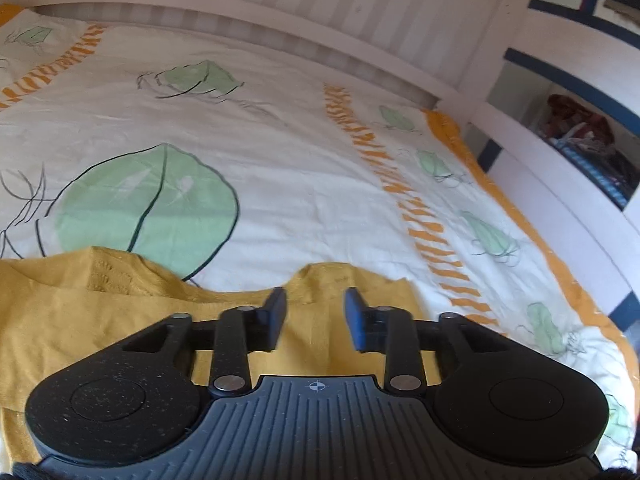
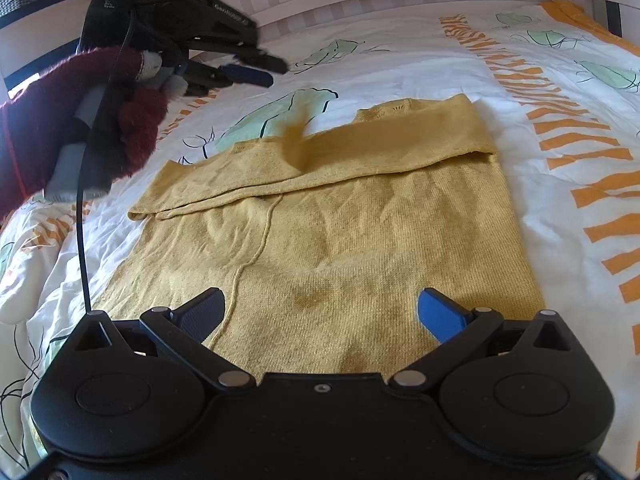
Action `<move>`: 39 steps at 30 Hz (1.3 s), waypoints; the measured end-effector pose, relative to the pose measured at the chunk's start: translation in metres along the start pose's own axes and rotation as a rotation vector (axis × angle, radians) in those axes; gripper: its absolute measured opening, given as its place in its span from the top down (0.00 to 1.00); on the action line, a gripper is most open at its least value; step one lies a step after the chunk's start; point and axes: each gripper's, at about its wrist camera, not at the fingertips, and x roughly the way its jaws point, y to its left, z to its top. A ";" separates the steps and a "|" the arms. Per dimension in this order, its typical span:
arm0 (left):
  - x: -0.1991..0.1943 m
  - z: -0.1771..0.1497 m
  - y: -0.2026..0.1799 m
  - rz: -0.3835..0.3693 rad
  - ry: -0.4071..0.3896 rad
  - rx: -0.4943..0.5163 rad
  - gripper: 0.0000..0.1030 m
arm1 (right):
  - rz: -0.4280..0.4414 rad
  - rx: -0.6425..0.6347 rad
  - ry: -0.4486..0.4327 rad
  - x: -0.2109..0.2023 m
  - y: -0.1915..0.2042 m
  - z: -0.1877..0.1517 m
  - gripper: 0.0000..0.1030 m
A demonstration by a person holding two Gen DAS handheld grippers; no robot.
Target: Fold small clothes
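A mustard-yellow knit sweater (image 2: pixel 340 232) lies flat on the bed, a sleeve folded across its upper part. A loose yarn thread (image 2: pixel 256 248) trails down its front. My right gripper (image 2: pixel 320 312) is open and empty, low over the sweater's bottom hem. My left gripper (image 1: pixel 316 316) is open and empty, above the sweater's top edge (image 1: pixel 120 312). In the right wrist view the left gripper (image 2: pixel 256 70) is raised at the upper left, held by a hand in a dark red sleeve.
The bed cover (image 1: pixel 280 168) is white with green leaves and orange stripes. A white slatted headboard (image 1: pixel 240 0) runs along the far side. A white shelf unit (image 1: pixel 580 140) with clutter stands at the right.
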 end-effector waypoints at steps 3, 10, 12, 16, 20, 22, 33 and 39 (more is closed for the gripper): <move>-0.015 -0.007 0.003 0.019 -0.022 0.034 0.64 | 0.004 -0.003 -0.002 0.003 0.000 0.005 0.01; -0.048 -0.037 0.053 0.241 -0.002 0.053 0.60 | 0.019 -0.002 -0.029 0.014 0.000 0.033 0.01; -0.056 -0.047 0.075 0.297 0.012 0.024 0.60 | 0.020 0.000 -0.036 0.020 -0.001 0.042 0.01; -0.068 -0.067 0.110 0.386 0.029 -0.016 0.60 | 0.017 0.003 -0.046 0.032 -0.003 0.060 0.01; -0.072 -0.078 0.132 0.410 0.034 -0.071 0.60 | 0.029 0.021 -0.051 0.042 -0.005 0.074 0.01; -0.073 -0.083 0.138 0.412 0.035 -0.085 0.60 | 0.037 0.035 -0.047 0.049 -0.007 0.080 0.01; -0.060 -0.091 0.144 0.418 0.009 -0.091 0.58 | 0.068 0.092 0.001 0.088 -0.017 0.109 0.01; -0.057 -0.098 0.148 0.408 -0.008 -0.097 0.56 | 0.116 0.173 0.043 0.112 -0.029 0.116 0.02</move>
